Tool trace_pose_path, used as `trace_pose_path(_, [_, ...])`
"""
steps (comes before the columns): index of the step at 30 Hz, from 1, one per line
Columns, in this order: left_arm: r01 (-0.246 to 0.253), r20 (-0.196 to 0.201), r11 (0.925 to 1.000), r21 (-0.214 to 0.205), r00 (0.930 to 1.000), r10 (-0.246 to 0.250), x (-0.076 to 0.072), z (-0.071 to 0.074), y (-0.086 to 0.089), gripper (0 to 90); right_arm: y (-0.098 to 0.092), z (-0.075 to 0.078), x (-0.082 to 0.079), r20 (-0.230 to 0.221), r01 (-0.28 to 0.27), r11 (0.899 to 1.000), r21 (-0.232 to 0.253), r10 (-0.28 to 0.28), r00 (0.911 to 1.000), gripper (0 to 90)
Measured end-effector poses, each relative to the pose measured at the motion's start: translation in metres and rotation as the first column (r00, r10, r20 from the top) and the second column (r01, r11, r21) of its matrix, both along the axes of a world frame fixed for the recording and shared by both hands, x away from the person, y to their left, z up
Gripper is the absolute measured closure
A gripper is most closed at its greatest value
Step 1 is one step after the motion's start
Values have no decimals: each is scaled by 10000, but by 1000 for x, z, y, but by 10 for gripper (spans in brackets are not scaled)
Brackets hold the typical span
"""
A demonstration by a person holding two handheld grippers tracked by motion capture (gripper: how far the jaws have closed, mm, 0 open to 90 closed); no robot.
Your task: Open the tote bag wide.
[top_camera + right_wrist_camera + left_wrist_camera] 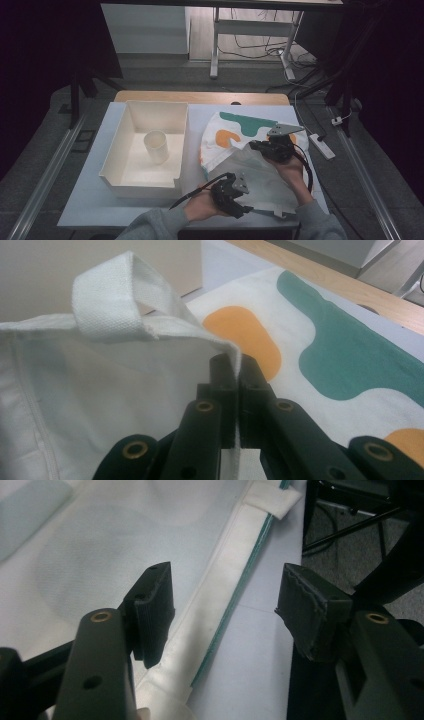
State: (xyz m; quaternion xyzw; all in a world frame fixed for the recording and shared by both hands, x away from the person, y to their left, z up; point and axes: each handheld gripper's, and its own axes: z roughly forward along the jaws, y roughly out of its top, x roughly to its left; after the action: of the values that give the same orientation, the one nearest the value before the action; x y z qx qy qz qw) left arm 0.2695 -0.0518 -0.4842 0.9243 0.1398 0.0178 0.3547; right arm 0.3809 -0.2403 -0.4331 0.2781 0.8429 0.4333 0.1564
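A white cloth bag (235,135) printed with green and orange shapes lies on the white table (95,200), right of centre. My right gripper (254,145) is shut on the bag's upper edge (227,347), just beside its white handle loop (105,305), and holds that edge lifted. My left gripper (245,209) hovers near the table's front edge at the bag's lower side. In the left gripper view it (227,597) stands open, and the bag's hem (220,580) with its green trim runs beneath the gap, with neither pad pressing on it.
A white open box (112,150) stands at the left of the table with a pale cup (156,146) upright inside it. A wooden strip (200,96) runs along the table's far edge. The table drops off just right of the hem (260,645).
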Motion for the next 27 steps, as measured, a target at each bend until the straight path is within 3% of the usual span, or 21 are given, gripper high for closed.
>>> trace_pose_path(4, [176,121,9992,356,9998,-180,-1,-7,-8,355,-1,0,0,35,31,10000,23,-31,10000,877])
trace_pose_path(8, [324,-191,9988,357,9993,-318,1,-15,-18,352,-1,1,0,44,47,10000,56,-47,10000,877])
trace_pose_path(16, [384,-124,9980,494,9992,-378,3,-27,-37,342,-1,1,-1,52,9,10000,87,-10,10000,877])
trace_pose_path(24, [404,163,9955,855,9990,-419,5,-34,-50,343,-2,1,-1,75,-14,10000,93,13,10000,877])
trace_pose_path(27, [385,470,9942,1008,9980,-434,2,-36,-53,346,-2,2,-2,94,-29,9999,105,28,10000,877])
